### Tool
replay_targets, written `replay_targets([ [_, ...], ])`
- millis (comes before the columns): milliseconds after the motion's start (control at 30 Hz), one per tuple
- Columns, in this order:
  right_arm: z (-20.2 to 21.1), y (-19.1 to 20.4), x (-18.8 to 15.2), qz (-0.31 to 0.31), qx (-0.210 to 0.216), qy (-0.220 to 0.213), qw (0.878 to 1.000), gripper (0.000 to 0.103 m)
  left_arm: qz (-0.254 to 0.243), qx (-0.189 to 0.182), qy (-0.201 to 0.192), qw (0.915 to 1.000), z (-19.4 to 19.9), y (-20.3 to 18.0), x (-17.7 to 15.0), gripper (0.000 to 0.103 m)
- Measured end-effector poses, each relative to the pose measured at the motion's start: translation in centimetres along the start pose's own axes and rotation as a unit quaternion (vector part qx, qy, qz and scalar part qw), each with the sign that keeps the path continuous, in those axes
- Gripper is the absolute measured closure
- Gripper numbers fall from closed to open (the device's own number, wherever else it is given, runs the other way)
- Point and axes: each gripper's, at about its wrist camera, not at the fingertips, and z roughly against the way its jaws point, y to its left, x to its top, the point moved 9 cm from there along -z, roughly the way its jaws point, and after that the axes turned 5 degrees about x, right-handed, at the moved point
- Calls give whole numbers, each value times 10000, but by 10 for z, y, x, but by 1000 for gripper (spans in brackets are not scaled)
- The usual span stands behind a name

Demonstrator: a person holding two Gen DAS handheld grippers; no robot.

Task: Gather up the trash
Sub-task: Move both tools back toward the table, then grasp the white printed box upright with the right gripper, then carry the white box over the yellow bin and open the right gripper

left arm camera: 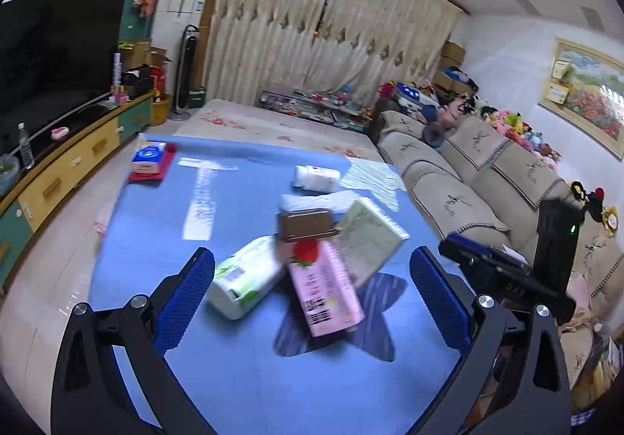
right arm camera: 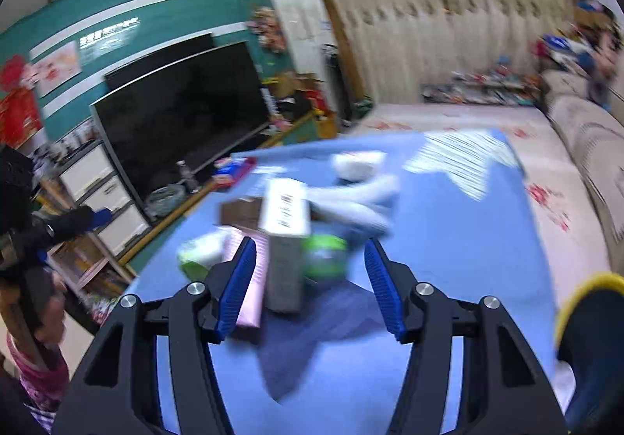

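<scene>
A heap of trash lies at the middle of the blue table cloth [left arm camera: 241, 364]. Counted in the left wrist view: one pink carton [left arm camera: 325, 292] with a strawberry on it, one white-and-green pack [left arm camera: 245, 277] touching it at its 9 o'clock, one brown box [left arm camera: 306, 224] at its 12 o'clock, one pale flat box [left arm camera: 368, 236] at its 2 o'clock, and one crumpled white bag [left arm camera: 312, 199] behind the brown box. One white bottle [left arm camera: 316, 176] lies on its side apart from the heap, further toward 12 o'clock. One blue-and-white tissue pack [left arm camera: 147, 158] rests on a red thing at the cloth's far corner, at 10 o'clock.

The left gripper [left arm camera: 312, 290] hangs over the heap, its two blue pads wide apart and touching nothing. The right gripper [right arm camera: 314, 281] also stands with jaws apart and empty; its view is blurred, with the heap between and beyond the pads. One sofa [left arm camera: 460, 181] runs along at 3 o'clock, one dark television [left arm camera: 50, 60] at 9 o'clock.
</scene>
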Motion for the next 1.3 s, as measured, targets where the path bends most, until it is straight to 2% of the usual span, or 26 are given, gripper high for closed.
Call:
replay_targets([
  [133, -37, 14, 2, 122, -23, 204, 9997, 43, -139, 221, -163, 9995, 9, 12, -7, 5],
  [233, -58, 16, -1, 56, -3, 359, 9993, 44, -149, 139, -169, 9996, 10, 14, -14, 5],
  [267, -64, 14, -1, 35, 11, 394, 9992, 45, -147, 127, -162, 9997, 10, -1, -15, 5],
  [367, -77, 10, -2, -53, -45, 522, 9986, 61, -110, 43, -106, 9999, 7, -8, -19, 5],
  [400, -81, 8, -3, -73, -96, 557, 9984, 72, -105, 28, -94, 9999, 8, -14, -20, 5],
  [467, -79, 4, -6, -187, 9, 585, 9981, 74, -106, -12, -66, 9999, 7, -18, -21, 5],
  [1067, -8, 13, 10, -117, -96, -46, 9999, 75, -453, -41, 194, 9988, -12, -51, -35, 5],
  [1300, 34, -4, 12, -79, -488, -328, 9982, 74, -569, -40, 419, 9975, -36, -68, -49, 5],
])
